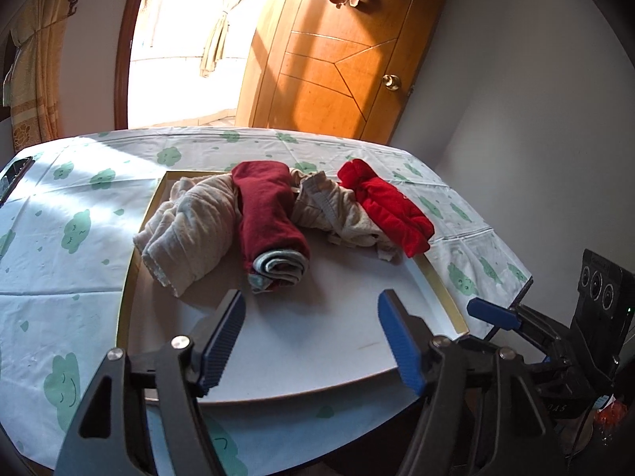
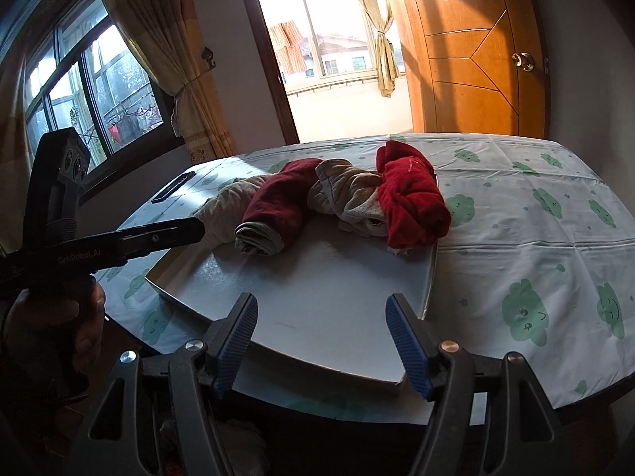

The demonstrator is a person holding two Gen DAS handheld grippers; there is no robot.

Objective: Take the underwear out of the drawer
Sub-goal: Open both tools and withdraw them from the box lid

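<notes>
The tray (image 1: 436, 285) holds four rolled garments (image 1: 270, 218) at its far end. Left gripper (image 1: 311, 341) and right gripper (image 2: 323, 343) hover over its near end, jaws apart and empty.

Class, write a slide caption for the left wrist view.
Open left hand-held gripper faces four rolled underwear pieces in a shallow white drawer.

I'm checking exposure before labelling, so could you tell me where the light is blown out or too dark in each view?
Left wrist view: the doorway is washed out white, and a sun patch glares on the tablecloth. Right wrist view: the doorway keeps detail, but the hand at lower left sits in deep shadow.
</notes>
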